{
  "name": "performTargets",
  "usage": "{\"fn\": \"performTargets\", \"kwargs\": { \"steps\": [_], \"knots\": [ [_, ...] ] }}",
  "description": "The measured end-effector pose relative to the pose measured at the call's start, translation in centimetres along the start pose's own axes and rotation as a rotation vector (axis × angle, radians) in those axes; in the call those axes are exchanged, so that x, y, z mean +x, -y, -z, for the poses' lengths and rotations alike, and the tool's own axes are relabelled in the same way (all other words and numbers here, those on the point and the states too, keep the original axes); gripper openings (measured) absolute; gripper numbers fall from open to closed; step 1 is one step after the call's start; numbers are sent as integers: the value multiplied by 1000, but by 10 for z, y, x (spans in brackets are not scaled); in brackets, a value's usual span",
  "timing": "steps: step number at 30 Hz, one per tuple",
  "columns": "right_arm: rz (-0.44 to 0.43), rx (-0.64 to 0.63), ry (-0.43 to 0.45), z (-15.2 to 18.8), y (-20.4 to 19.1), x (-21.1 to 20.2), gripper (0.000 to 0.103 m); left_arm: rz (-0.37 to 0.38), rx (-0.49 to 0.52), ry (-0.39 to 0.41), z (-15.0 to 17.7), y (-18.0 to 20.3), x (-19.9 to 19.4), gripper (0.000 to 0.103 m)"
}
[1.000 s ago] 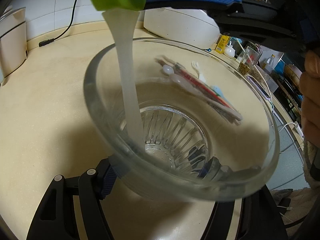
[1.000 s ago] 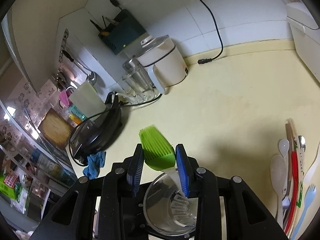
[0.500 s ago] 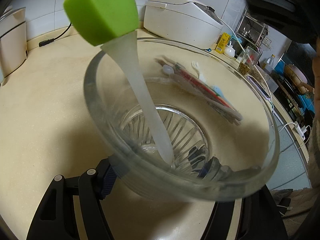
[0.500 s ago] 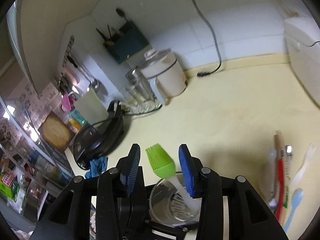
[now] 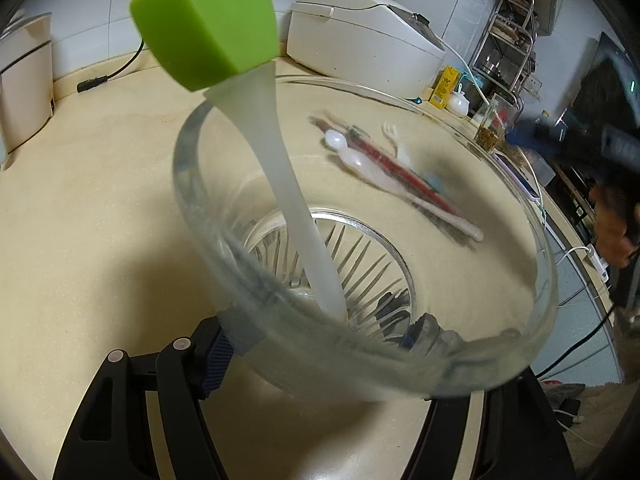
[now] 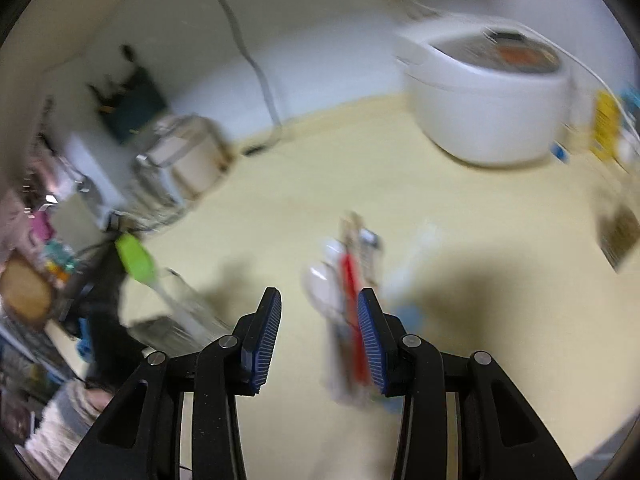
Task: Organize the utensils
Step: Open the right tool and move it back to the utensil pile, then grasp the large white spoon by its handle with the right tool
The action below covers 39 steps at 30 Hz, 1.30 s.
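kitchen, cream desk (image 6: 280,184) | left claw (image 5: 320,344) clamped on glass cup (image 5: 536,264), green brush (image 5: 208,24) standing inside | right claw (image 6: 318,344) apart, empty | next: pick from utensil pile (image 6: 348,272) near right

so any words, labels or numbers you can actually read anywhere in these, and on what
None can be read.
yellow carton: has print, too small to read.
rice cooker: its control panel is blurred.
red-handled utensil: blurred, any marking unreadable.

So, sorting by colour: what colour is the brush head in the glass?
Bright green brush head, clearest in the left wrist view.
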State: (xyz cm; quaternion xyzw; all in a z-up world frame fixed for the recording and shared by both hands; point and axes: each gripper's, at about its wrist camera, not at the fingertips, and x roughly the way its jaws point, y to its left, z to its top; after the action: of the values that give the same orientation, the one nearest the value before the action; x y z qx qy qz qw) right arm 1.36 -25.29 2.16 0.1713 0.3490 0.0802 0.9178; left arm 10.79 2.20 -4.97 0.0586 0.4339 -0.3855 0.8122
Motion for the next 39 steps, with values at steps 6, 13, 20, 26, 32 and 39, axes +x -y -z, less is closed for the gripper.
{"fn": "performTargets", "kwargs": {
  "steps": [6,13,20,26,32,39],
  "knots": [
    [31,2,-99,32,19,13,40,3,-3,1,0,-1,0,73],
    [51,-149,-151,50,-9,35,39,2,-3,1,0,-1,0,73],
    [97,-225,-173,53,-22,55,32,3,-3,1,0,-1,0,73],
    [130,-269,-196,58,-29,67,24,3,-3,1,1,-1,0,73],
    [125,-299,-203,58,-34,68,19,3,-5,2,1,-2,0,73],
    [92,-329,-213,64,-40,59,14,7,-13,5,3,-3,-2,73]
  ]
}}
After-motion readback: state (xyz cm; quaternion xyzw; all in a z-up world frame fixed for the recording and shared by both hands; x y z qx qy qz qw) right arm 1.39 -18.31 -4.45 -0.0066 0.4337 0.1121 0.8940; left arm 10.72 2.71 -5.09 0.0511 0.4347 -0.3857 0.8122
